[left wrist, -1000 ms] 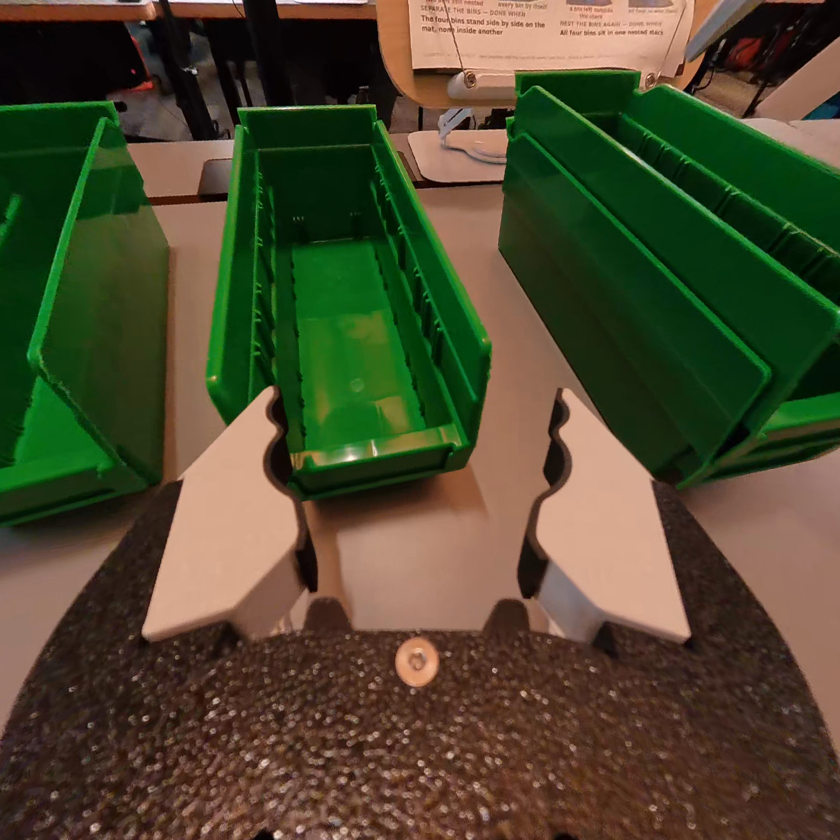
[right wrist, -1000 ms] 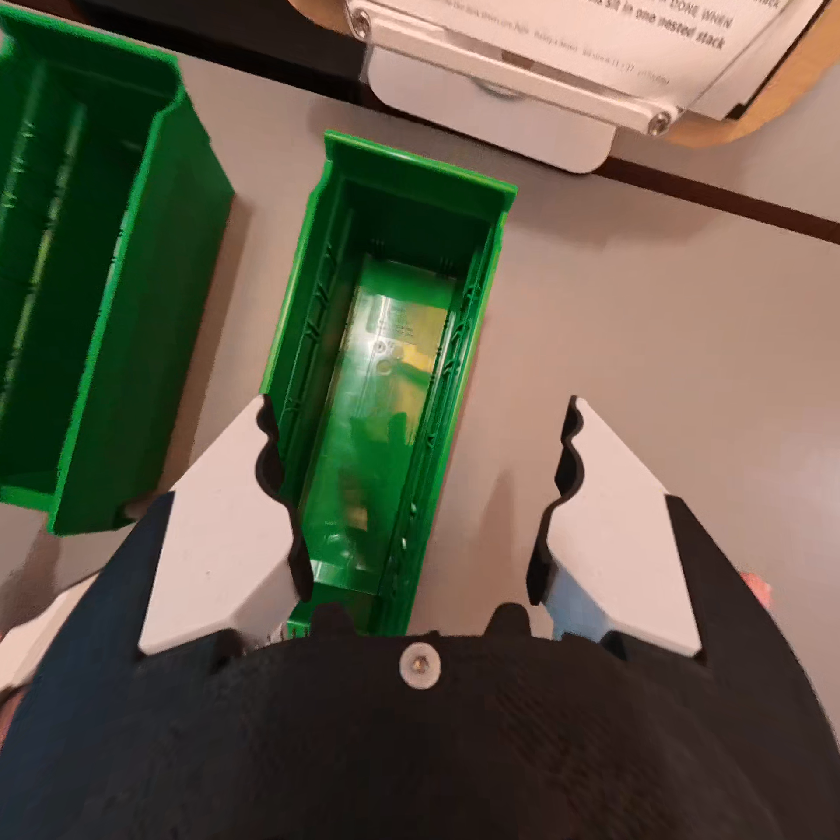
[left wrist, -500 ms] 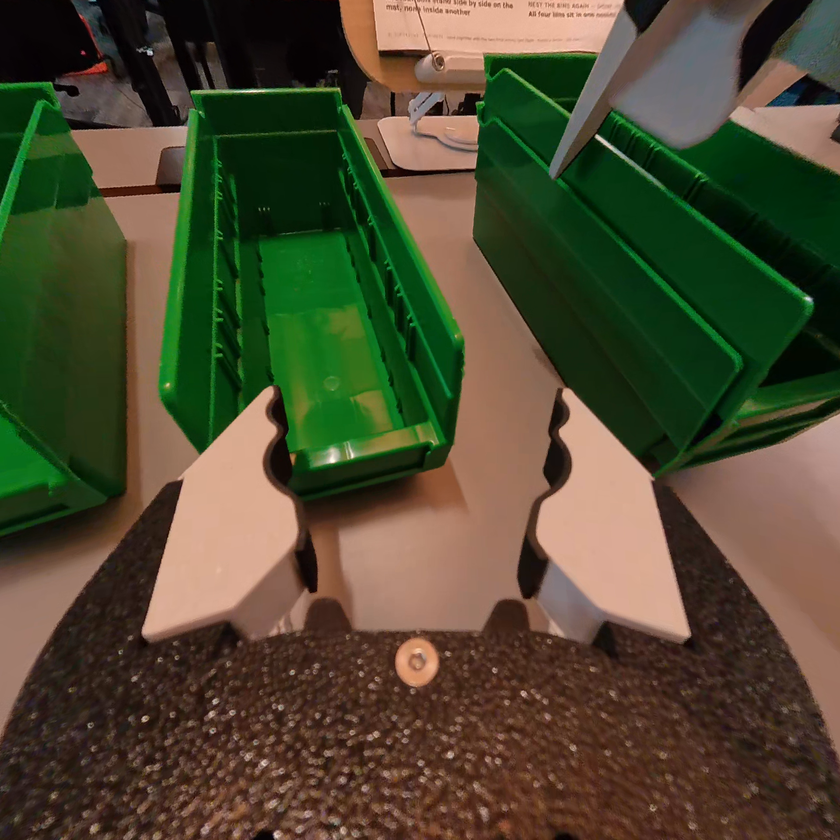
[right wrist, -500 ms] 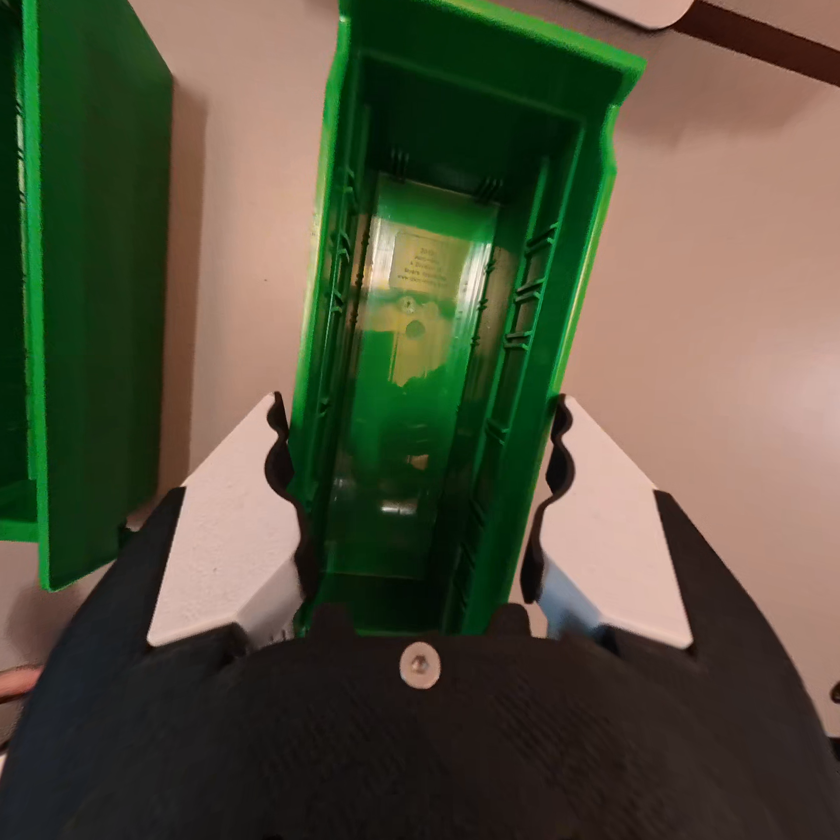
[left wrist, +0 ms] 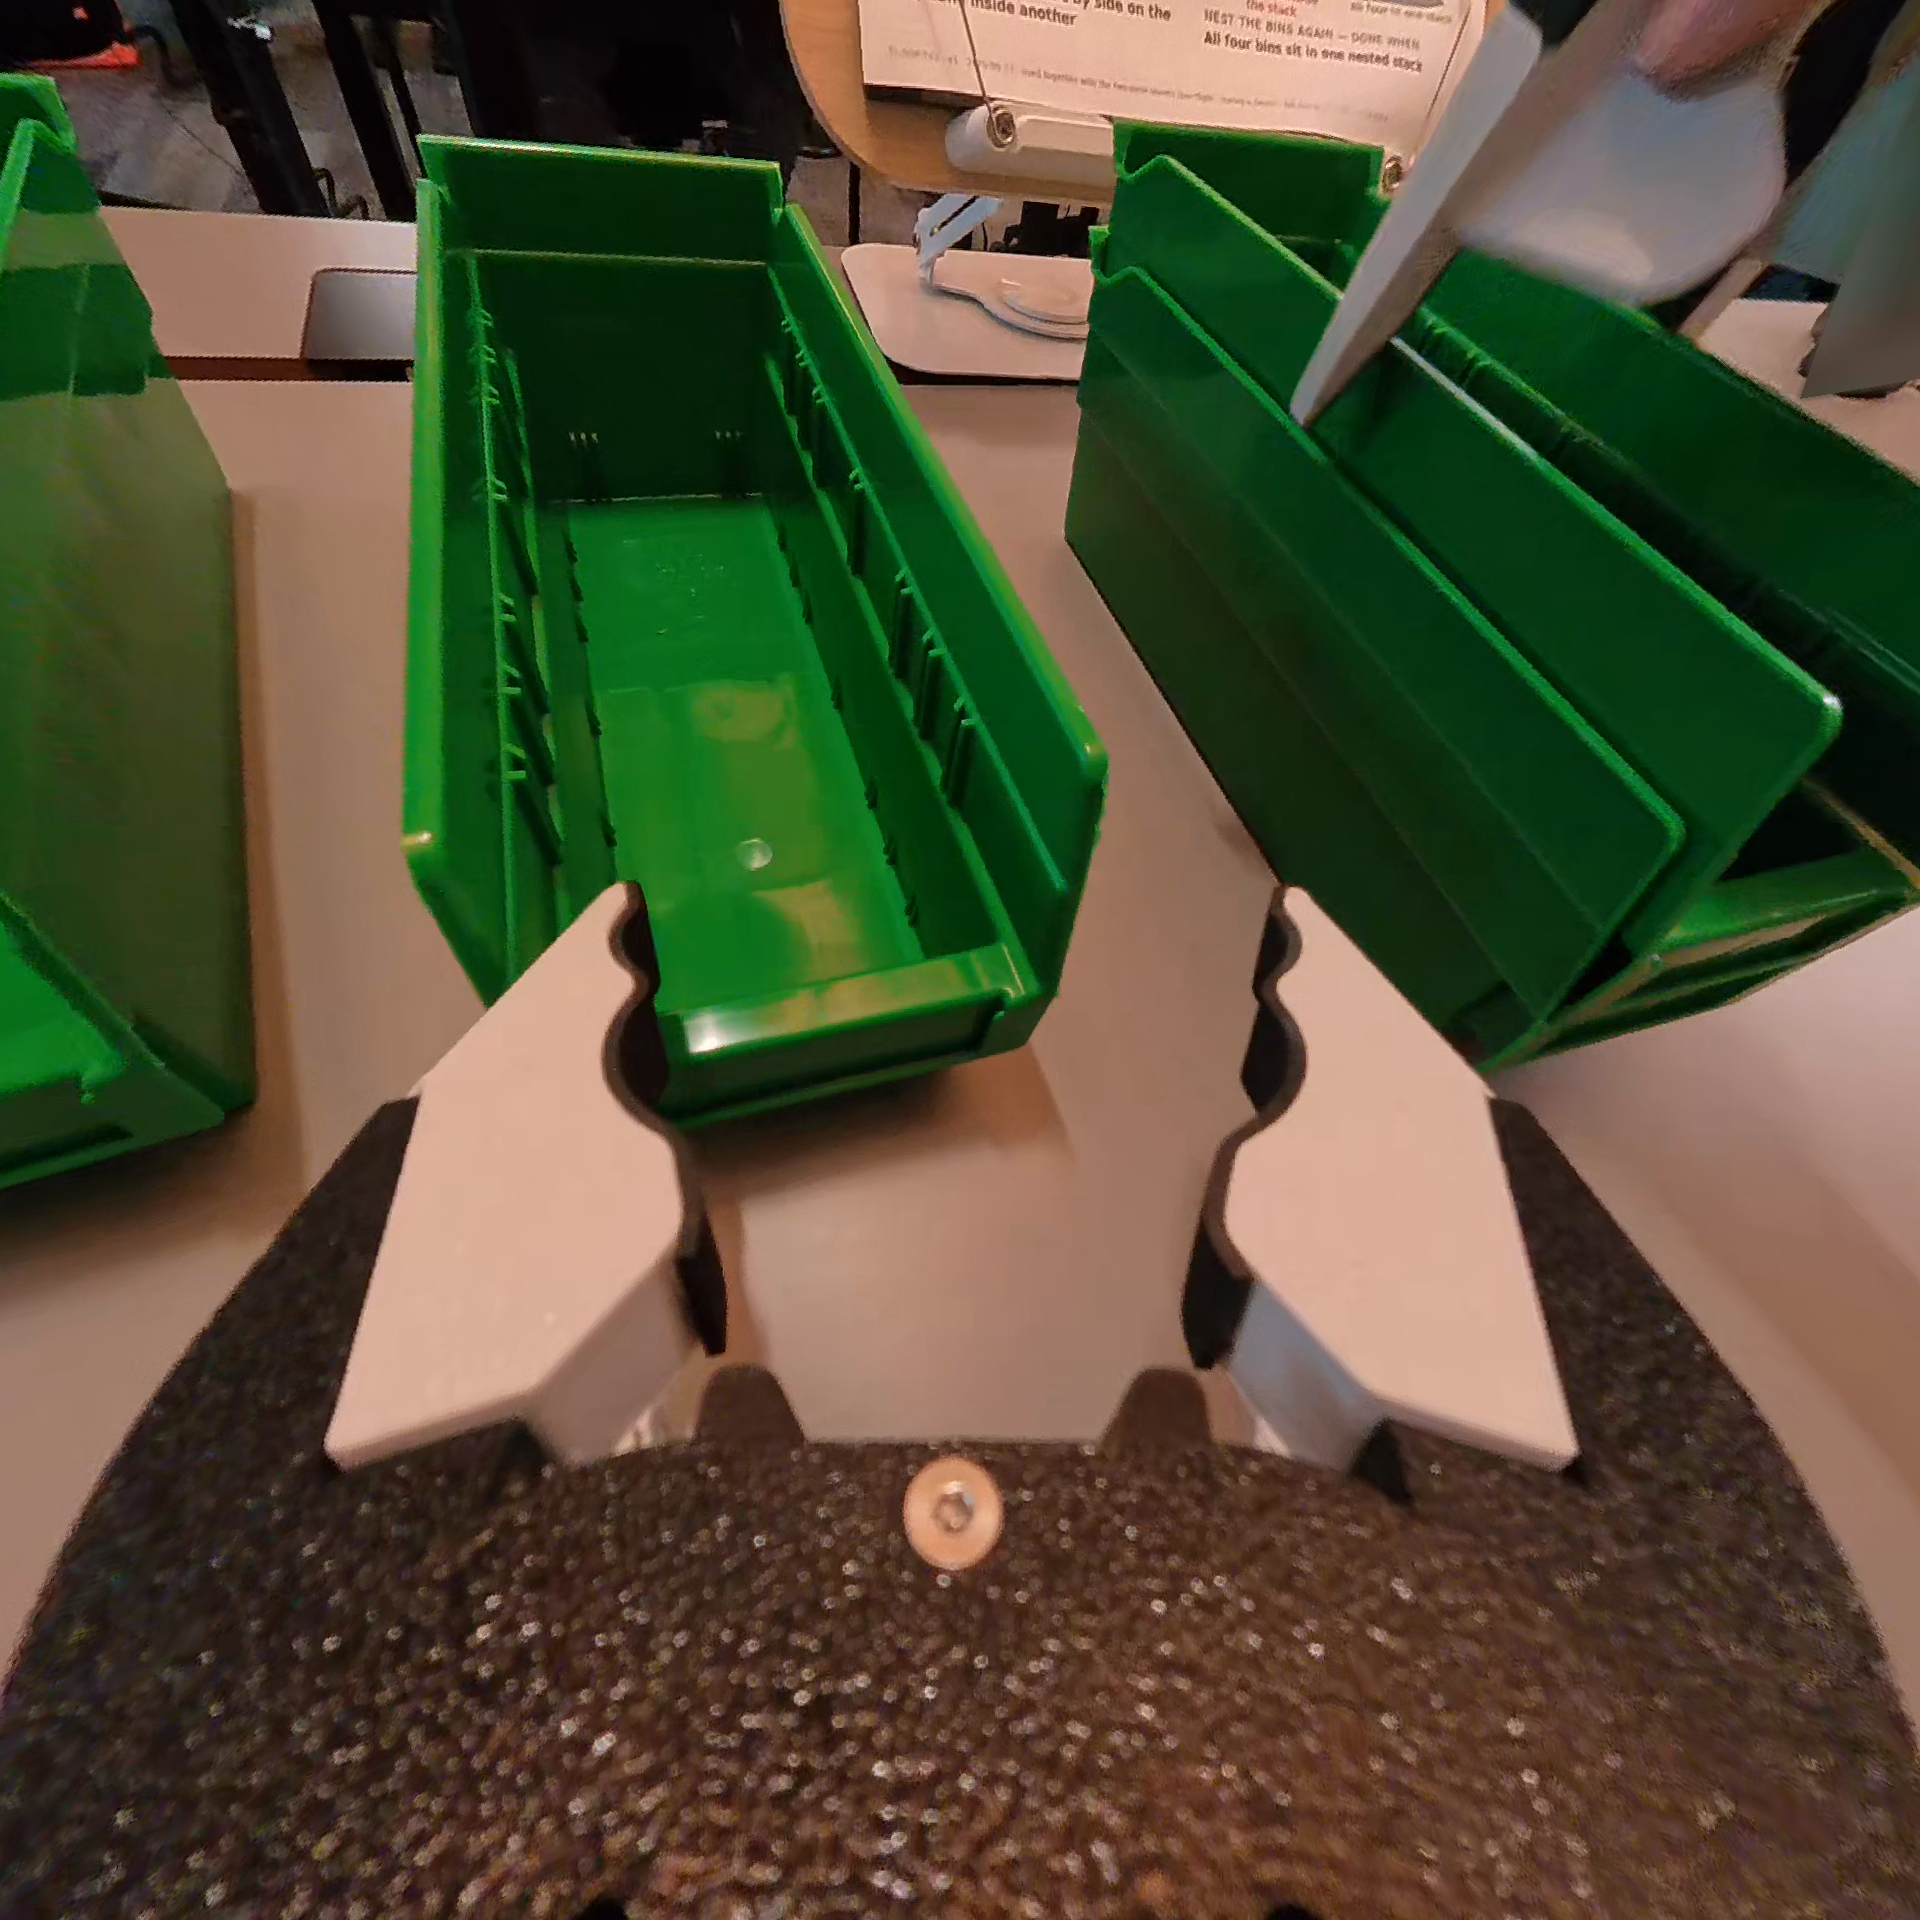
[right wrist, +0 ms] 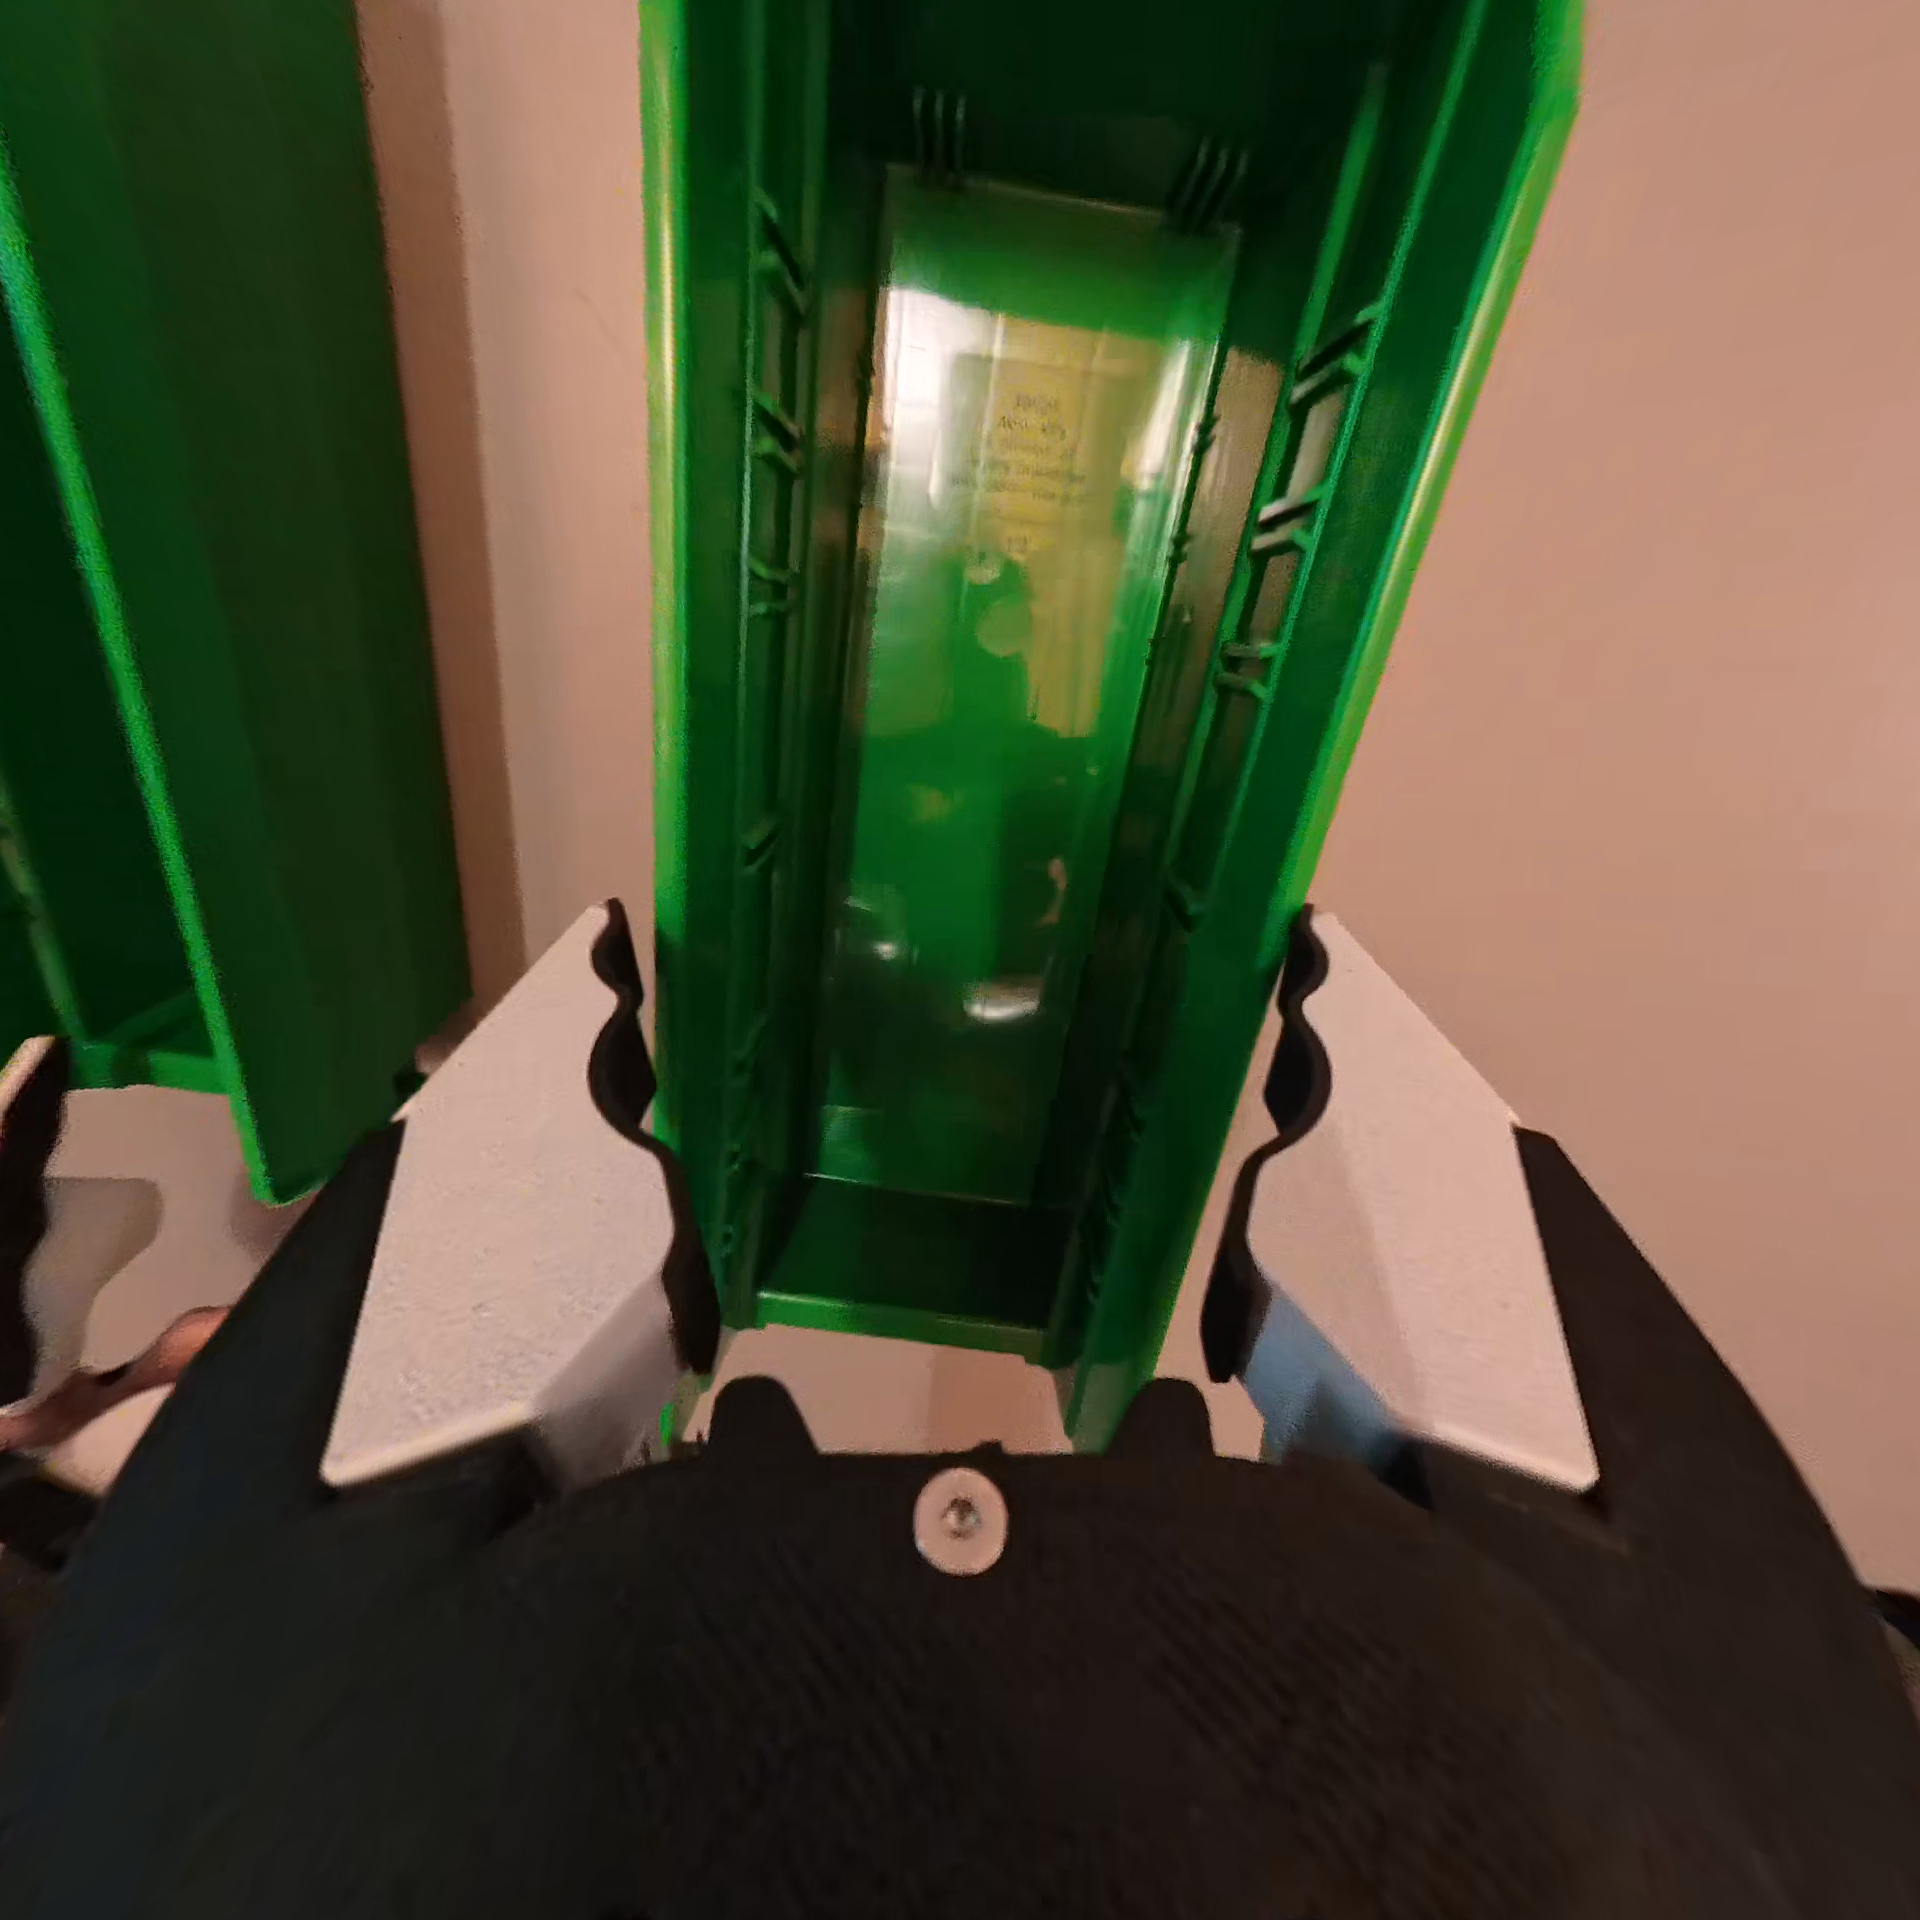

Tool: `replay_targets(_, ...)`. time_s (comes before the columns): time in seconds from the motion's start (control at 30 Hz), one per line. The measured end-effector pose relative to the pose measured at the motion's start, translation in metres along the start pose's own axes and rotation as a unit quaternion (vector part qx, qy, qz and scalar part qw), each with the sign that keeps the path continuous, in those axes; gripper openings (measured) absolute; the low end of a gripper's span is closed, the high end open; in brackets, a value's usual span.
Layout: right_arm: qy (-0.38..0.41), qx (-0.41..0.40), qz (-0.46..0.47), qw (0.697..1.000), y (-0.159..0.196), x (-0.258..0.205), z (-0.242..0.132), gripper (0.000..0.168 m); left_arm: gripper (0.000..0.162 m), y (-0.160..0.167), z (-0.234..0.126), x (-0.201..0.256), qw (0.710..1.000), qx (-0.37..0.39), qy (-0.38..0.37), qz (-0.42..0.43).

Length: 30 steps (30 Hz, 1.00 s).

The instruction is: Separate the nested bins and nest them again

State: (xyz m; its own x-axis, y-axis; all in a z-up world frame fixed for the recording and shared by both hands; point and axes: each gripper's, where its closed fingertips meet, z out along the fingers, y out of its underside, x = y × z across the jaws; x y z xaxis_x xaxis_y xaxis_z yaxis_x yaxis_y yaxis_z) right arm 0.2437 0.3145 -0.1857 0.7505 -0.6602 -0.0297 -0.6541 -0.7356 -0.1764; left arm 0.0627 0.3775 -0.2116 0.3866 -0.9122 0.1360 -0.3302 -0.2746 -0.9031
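left bin (left wrist: 114,644): cut by left edge | stacked bins (left wrist: 1455,644): cut by right edge | right gripper (left wrist: 1475,197): blurred, mostly out of frame | straddled bin (right wrist: 1039,623): far end cropped, floor blurred

My left gripper (left wrist: 951,1049) hangs low and level, fingers (left wrist: 520,1195) spread wide with nothing between them. My right gripper (right wrist: 961,1122) points steeply down, fingers (right wrist: 499,1195) apart too.

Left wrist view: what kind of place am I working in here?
Probably a lab or demo workstation: green plastic bins on a plain beige tabletop, a printed instruction sheet on a wooden stand behind.
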Motion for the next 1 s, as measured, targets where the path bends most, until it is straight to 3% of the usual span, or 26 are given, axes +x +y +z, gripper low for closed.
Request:
replay_targets(0.53,-0.004,-0.008,-0.007,1.0,0.001,0.0,0.002,0.119,0.112,0.006,0.006,0.008,1.0,-0.016,0.015,-0.005)
replay_targets(0.87,-0.012,-0.041,-0.007,0.999,0.003,0.001,-0.002,0.095,0.112,0.009,0.008,0.009,0.999,-0.023,0.021,-0.007)
replay_targets(1.0,-0.009,-0.025,-0.004,1.0,0.001,0.002,-0.001,0.101,0.112,0.011,0.009,0.01,0.999,-0.028,0.025,-0.011)
